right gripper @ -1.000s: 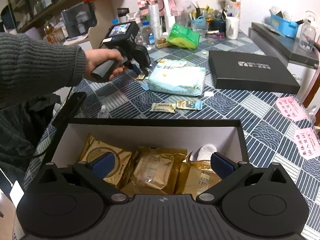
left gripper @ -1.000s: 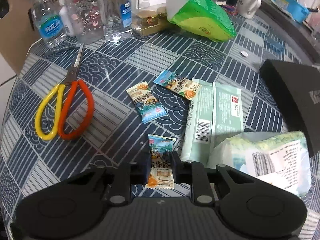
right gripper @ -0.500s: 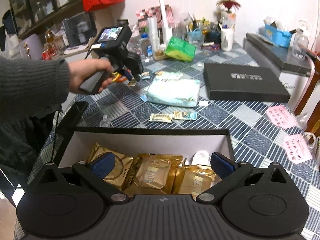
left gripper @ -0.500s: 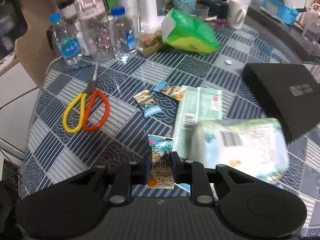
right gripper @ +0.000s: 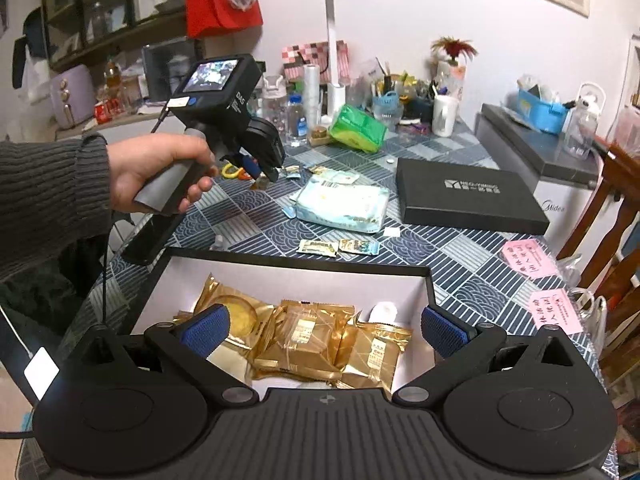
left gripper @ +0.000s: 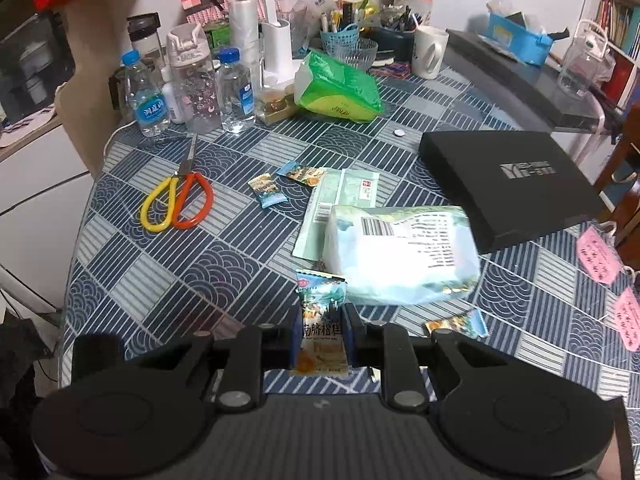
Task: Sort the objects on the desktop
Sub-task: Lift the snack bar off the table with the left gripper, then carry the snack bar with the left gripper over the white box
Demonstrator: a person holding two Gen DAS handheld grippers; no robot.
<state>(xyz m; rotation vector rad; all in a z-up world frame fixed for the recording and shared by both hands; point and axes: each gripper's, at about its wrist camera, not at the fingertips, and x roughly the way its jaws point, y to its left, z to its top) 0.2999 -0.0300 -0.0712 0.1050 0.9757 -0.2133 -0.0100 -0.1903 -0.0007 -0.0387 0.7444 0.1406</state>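
Left gripper (left gripper: 322,336): fingers are clamping a snack packet (left gripper: 321,322), lifted above the table (left gripper: 168,276) (near the tissue pack (left gripper: 400,256)).
Right gripper (right gripper: 326,330): fingers are gaping wide, hovering over the open box (right gripper: 300,266) of gold pouches (right gripper: 308,340).

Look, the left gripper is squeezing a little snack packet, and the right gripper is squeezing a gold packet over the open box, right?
Not quite. The right gripper is open, holding nothing above the gold foil packets in the open black-rimmed box, as the right wrist view shows. The left gripper does squeeze the small printed snack packet.
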